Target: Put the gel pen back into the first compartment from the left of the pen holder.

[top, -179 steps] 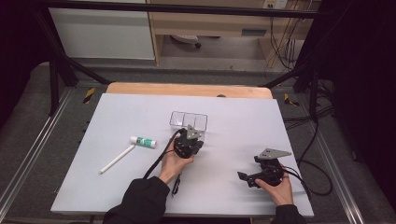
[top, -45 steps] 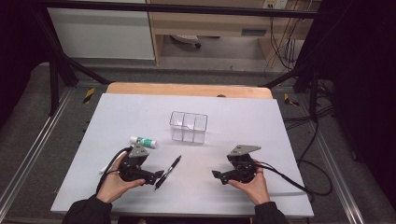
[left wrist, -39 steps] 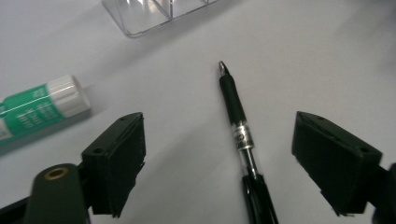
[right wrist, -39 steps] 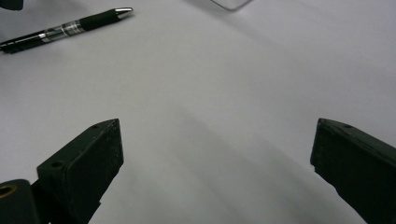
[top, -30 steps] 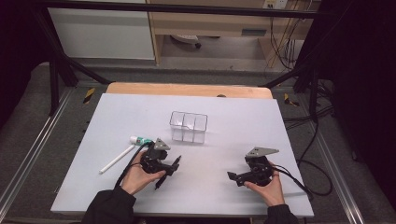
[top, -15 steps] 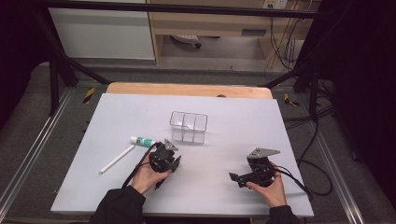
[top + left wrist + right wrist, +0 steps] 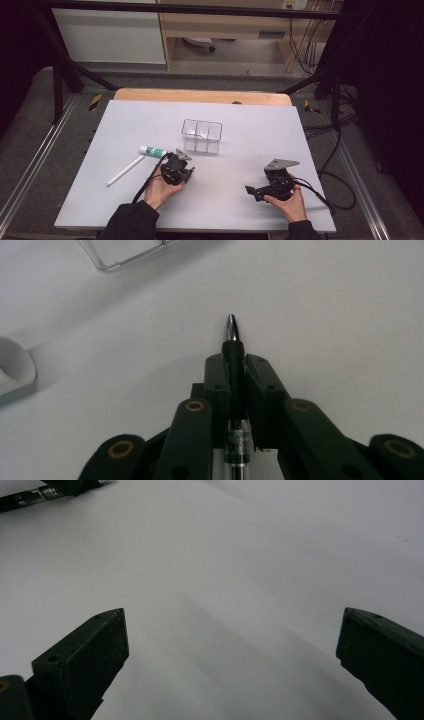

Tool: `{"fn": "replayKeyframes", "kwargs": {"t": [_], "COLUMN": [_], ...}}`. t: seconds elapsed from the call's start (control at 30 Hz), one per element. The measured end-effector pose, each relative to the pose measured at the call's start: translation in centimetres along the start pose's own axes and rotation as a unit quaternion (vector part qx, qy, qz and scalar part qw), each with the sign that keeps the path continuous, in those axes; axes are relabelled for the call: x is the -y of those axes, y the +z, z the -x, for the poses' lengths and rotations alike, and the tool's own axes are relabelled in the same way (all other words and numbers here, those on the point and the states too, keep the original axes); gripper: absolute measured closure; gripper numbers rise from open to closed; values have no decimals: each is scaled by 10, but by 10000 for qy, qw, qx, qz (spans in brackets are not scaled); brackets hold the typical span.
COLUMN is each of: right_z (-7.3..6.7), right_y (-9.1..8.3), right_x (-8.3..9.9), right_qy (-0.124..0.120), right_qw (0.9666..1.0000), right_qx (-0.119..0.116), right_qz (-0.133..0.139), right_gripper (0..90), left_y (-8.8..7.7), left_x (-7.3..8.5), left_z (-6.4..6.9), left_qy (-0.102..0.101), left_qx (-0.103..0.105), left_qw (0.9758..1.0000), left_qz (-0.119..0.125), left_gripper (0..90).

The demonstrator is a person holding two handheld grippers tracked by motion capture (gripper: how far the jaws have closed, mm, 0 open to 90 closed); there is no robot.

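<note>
Now the left gripper (image 7: 235,377) has just squeezed shut on the pen (image 7: 234,367) — tip poking out ahead. Next, I think, lift it into the clear box (image 7: 202,136) just ahead — the right gripper (image 7: 232,645) waits wide open.

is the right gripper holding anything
No, the right gripper has its jaws wide apart over the bare white table, with nothing between them.

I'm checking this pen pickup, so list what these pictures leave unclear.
- Pen: its rear end, cut off by the bottom edge in the left gripper view; in the high view the left claw covers it.
- Tube: label too small, high view.
- Box: cut off by the top edge, left gripper view.
</note>
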State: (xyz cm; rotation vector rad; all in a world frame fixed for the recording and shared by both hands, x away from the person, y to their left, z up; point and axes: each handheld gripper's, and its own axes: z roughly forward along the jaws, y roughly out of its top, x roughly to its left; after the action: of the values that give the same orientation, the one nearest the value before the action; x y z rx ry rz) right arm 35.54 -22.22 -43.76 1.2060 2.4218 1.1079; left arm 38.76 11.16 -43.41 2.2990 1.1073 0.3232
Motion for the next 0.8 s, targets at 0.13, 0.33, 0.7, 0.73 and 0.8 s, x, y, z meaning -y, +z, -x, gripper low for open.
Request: {"fn": "replayKeyframes", "kwargs": {"t": [0.13, 0.33, 0.7, 0.73, 0.8], "right_z": [0, 0, 0, 0, 0], "right_y": [0, 0, 0, 0, 0], "right_x": [0, 0, 0, 0, 0], "right_qy": [2, 0, -39, -50, -56], "right_qw": [10000, 10000, 10000, 10000, 10000], "right_qx": [-3, 6, 5, 6, 2], "right_qz": [-8, -6, -46, -55, -65], "right_gripper": [12, 12, 9, 9, 9], "left_y": [-5, -18, -43, -45, -48], "left_x": [1, 3, 4, 3, 1], "left_z": [-2, -6, -14, -14, -15], "left_qy": [-14, -36, -29, -34, -29], "left_qx": [63, 163, 214, 221, 225], "left_qw": [9999, 9995, 9977, 9974, 9968], "left_qz": [86, 268, 648, 687, 766], "left_gripper": [799, 799, 800, 800, 800]}}
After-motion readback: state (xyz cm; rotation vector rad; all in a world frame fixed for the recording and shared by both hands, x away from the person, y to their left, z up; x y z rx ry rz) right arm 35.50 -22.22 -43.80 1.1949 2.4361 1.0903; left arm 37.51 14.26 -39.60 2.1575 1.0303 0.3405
